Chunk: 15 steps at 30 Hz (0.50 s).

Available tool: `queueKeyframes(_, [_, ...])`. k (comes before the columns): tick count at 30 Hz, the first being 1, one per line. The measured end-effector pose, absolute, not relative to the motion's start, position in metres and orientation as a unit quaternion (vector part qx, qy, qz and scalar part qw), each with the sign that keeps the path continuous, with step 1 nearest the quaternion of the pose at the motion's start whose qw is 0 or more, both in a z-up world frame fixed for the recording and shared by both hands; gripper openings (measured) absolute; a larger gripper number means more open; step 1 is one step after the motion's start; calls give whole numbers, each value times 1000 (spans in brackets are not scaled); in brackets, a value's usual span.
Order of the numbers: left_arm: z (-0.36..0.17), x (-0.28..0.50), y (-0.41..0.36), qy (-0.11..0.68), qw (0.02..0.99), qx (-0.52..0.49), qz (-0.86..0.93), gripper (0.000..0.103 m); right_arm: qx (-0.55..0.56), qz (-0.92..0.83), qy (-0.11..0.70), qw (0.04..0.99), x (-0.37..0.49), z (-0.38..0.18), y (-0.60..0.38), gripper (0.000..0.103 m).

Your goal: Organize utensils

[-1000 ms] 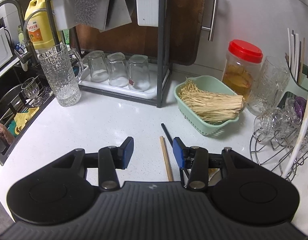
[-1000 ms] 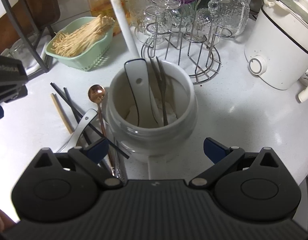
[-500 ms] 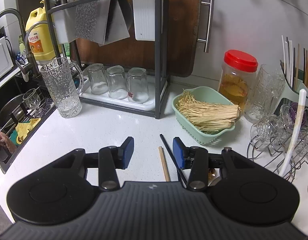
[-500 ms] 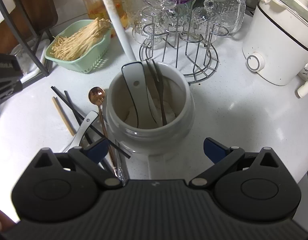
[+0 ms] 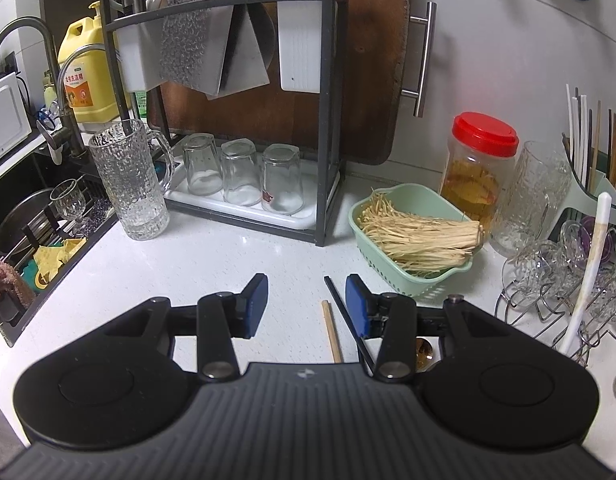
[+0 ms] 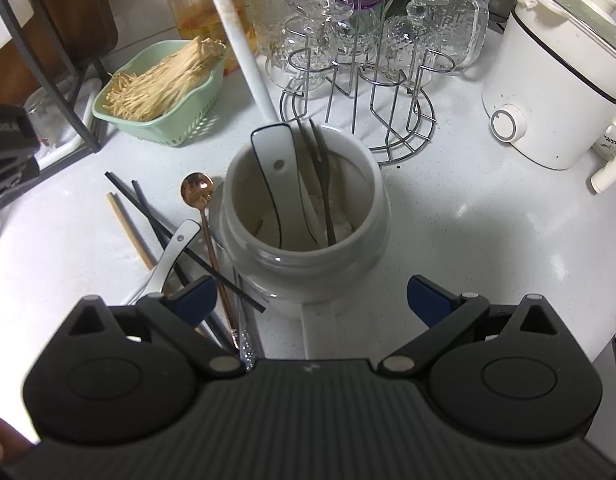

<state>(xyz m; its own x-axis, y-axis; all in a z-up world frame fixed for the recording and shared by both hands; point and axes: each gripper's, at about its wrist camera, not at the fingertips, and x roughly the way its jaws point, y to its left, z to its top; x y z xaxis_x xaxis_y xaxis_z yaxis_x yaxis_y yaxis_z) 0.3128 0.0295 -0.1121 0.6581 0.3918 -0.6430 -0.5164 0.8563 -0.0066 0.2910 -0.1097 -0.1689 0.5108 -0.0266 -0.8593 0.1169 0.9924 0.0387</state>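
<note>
The left gripper [image 5: 306, 306] has tipped up slightly, showing more rack [image 5: 327, 120]. Both grippers' jaws stand apart, empty; the green basket [image 5: 411, 276] crowds the chopsticks [image 5: 331, 330].

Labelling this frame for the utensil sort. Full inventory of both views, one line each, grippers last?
jar: 1, white, counter centre
white spoon and fork: 1 each, in jar
copper spoon: 1, left of jar
black chopsticks: 2, crossed, left of jar
wooden chopstick: 1, leftmost
second white spoon: 1, on the chopsticks
basket: 1, green, holds enoki
red-lid jar: 1, by wall
tumblers: 3, clear, inverted on rack tray
pitcher: 1, clear, near sink
wire rack: 1, holds glassware
cooker: 1, white, far right
left gripper: open, over chopstick tips
right gripper: open, at the jar
</note>
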Motion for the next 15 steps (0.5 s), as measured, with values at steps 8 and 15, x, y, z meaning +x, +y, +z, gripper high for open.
queueKeyframes(8, [-112, 311, 31, 326, 906, -98, 253, 49, 48, -47, 496, 866, 289, -168, -109, 103])
queueKeyframes(15, [-112, 312, 33, 326, 906, -98, 253, 49, 51, -49, 498, 864, 289, -169, -108, 103])
